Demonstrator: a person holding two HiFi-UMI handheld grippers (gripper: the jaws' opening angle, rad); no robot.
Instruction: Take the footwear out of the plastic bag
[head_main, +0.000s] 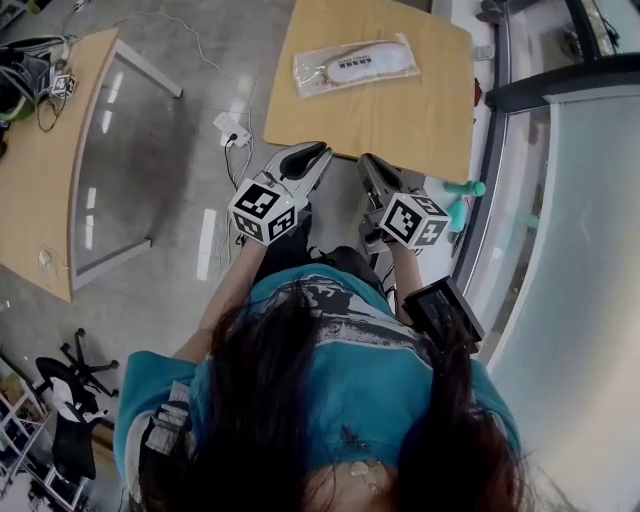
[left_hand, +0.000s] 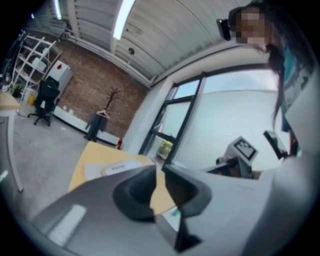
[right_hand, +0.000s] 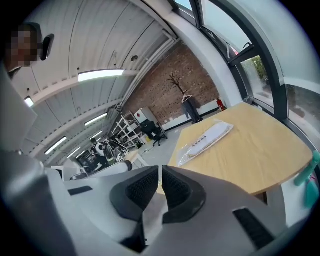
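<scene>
The wooden table (head_main: 400, 120) is occupying the upper centre of the head view. The clear plastic bag (head_main: 355, 66) is lying flat on the upper left part of the tabletop, and the white footwear (head_main: 362, 64) is sitting enclosed in it. The left gripper (head_main: 316, 153) and the right gripper (head_main: 366, 163) are hovering side by side at the table's lower edge, well apart from the bag. Both pairs of jaws are standing closed, gripping nothing.

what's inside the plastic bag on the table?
Flat white footwear with dark print shows through the clear plastic bag on the table. Whether a second piece lies underneath is hidden.
</scene>
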